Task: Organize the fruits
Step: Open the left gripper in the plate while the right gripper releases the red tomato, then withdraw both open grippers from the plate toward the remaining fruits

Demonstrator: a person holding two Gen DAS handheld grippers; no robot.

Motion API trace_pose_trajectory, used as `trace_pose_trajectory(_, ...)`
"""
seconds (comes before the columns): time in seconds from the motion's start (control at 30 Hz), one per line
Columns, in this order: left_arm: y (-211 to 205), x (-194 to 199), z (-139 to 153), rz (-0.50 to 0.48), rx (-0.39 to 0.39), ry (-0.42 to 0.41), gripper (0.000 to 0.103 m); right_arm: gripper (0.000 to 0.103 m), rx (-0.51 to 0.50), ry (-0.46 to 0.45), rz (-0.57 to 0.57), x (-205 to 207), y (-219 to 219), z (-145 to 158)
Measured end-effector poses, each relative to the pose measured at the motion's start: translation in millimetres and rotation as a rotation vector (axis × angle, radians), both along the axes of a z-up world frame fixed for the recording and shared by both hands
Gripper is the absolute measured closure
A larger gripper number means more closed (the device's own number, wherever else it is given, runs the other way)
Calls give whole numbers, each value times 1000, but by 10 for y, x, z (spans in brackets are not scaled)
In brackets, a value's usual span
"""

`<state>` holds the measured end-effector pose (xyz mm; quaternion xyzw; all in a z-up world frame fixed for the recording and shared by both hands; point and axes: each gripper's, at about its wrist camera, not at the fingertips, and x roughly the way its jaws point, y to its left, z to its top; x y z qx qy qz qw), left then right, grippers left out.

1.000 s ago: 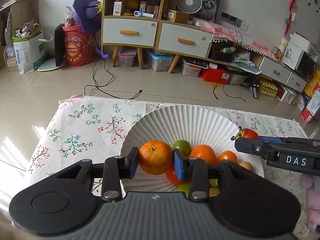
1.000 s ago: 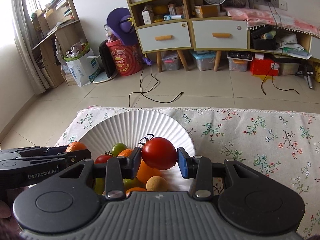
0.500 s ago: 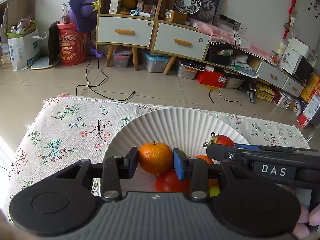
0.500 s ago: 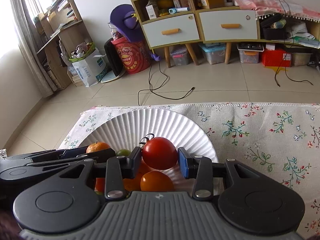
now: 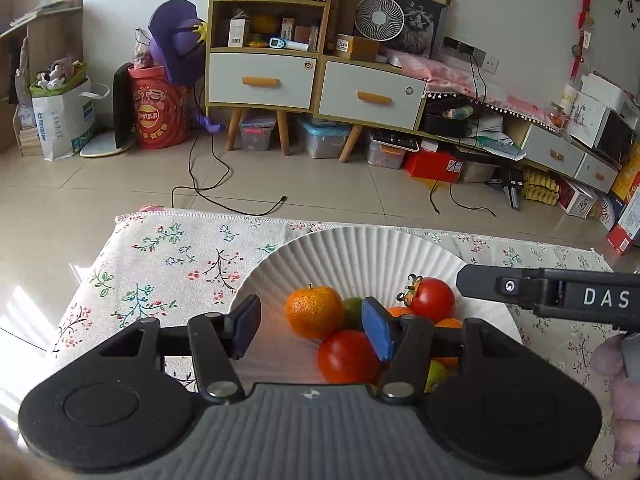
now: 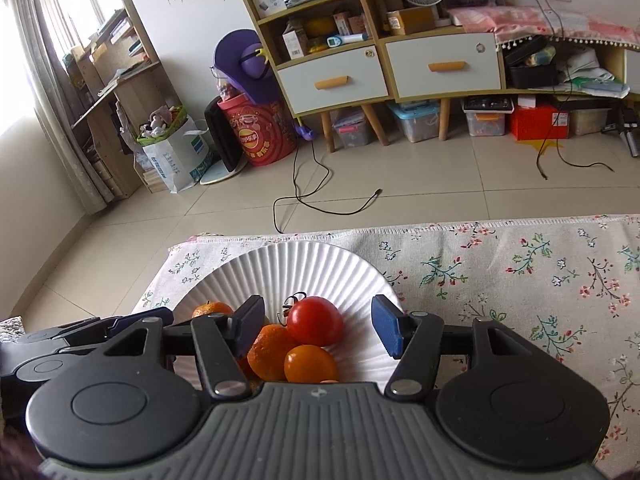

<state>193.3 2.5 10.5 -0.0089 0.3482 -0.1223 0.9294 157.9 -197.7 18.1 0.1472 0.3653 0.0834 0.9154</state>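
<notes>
Both claws have just been opening, and I can see daylight on either side of each fruit. On my left claw (image 5: 310,330), the pads stand well clear of the mandarin (image 5: 315,312), which a second ago was pinched tight between them; it sits on the heap in the white plate (image 5: 352,252), resting against a green fruit (image 5: 354,312) and a red tomato (image 5: 348,356) below it. Nothing is held there.

Same story on my right claw (image 6: 318,330): its jaws have just been opening too, and the stemmed tomato (image 6: 315,321) it was squeezing lies free between the spread pads, touching neither, perched on top of an orange (image 6: 269,346) and a smaller orange fruit (image 6: 311,364). From the left wrist view, that stemmed tomato shows just beside the tip of the right claw's arm, at the right side of the pile.

So that looks to me like two deliveries made at once. All the fruit I can see is gathered on the plate, near its front, and the flowered cloth (image 6: 520,272) on the tabletop shows no stray pieces within either view, though the edges nearest me are hidden behind the claws.

My worry is the heap: round fruit stacked on round fruit could roll. I'd lift both claws straight away without brushing the pile.
</notes>
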Motion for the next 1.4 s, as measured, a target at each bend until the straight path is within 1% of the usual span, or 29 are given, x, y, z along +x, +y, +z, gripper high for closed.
trace_pose_trajectory(0.03,2,-30,14,4,9,-3,46,39,-8,-2,-4,-13,-9,27)
trace_pose_trajectory(0.07,8,-59,29,7,14,-5,45,38,-14,-6,-7,-36,-20,53)
trace_pose_trajectory(0.13,18,-127,62,11,25,-12,38,35,-19,-10,-11,-83,-36,95)
trace_pose_trajectory(0.2,32,-189,96,19,33,-17,33,33,-25,-10,-18,-128,-43,128)
trace_pose_trajectory(0.27,61,-241,127,26,34,-17,30,31,-35,-11,-26,-185,-41,162)
trace_pose_trajectory(0.33,88,-287,154,30,31,-14,26,26,-43,-17,-28,-247,-33,193)
trace_pose_trajectory(0.47,95,-376,196,38,45,-17,20,22,-55,-22,-16,-351,3,247)
trace_pose_trajectory(0.53,94,-421,211,36,49,-16,17,18,-67,-26,-7,-402,16,269)
trace_pose_trajectory(0.63,99,-490,199,30,59,-5,12,14,-84,-33,7,-472,38,280)
trace_pose_trajectory(0.83,128,-632,146,27,83,10,6,8,-110,-44,27,-613,49,254)
trace_pose_trajectory(1.0,163,-745,86,8,106,13,6,5,-121,-45,31,-716,24,181)
trace_pose_trajectory(1.1,159,-838,33,-13,139,-1,6,3,-175,-53,52,-812,48,112)
trace_pose_trajectory(1.2,147,-909,-24,-44,157,9,6,3,-250,-64,82,-872,91,54)
trace_pose_trajectory(1.27,148,-923,-51,-64,157,23,6,3,-285,-71,105,-903,119,33)
trace_pose_trajectory(1.4,130,-968,-110,-93,145,47,6,1,-316,-90,148,-957,164,2)
